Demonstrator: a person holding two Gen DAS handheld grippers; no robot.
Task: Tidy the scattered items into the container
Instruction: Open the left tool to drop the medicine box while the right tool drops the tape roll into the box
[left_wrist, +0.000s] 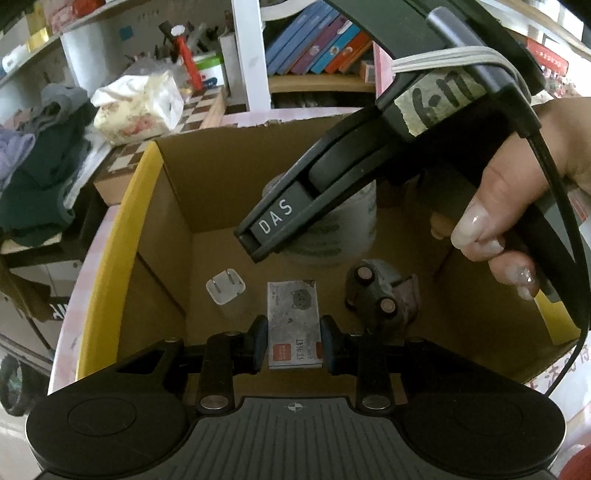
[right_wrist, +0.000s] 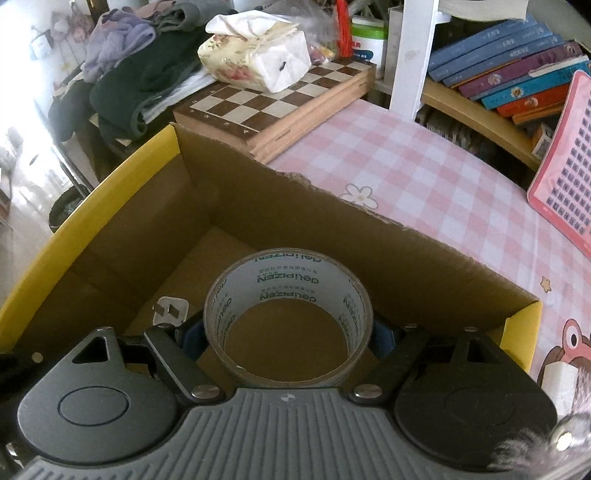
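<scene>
In the left wrist view the other gripper's body (left_wrist: 325, 192) covers most of the tape roll (left_wrist: 354, 236) near the box's (left_wrist: 173, 206) far wall. The small card box's (left_wrist: 293, 325) near end sits behind the fingers, and its print is too small to read. In the right wrist view the tape hides the fingertips and part of the white plug (right_wrist: 170, 309).

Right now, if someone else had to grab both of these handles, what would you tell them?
Left gripper: shut on the staple box, held over the cardboard box.
Right gripper: shut on the tape roll, also over the box.
Already inside: white plug, a grey toy car.
Left: release both items into the box, then check the checked tablecloth for strays.
</scene>
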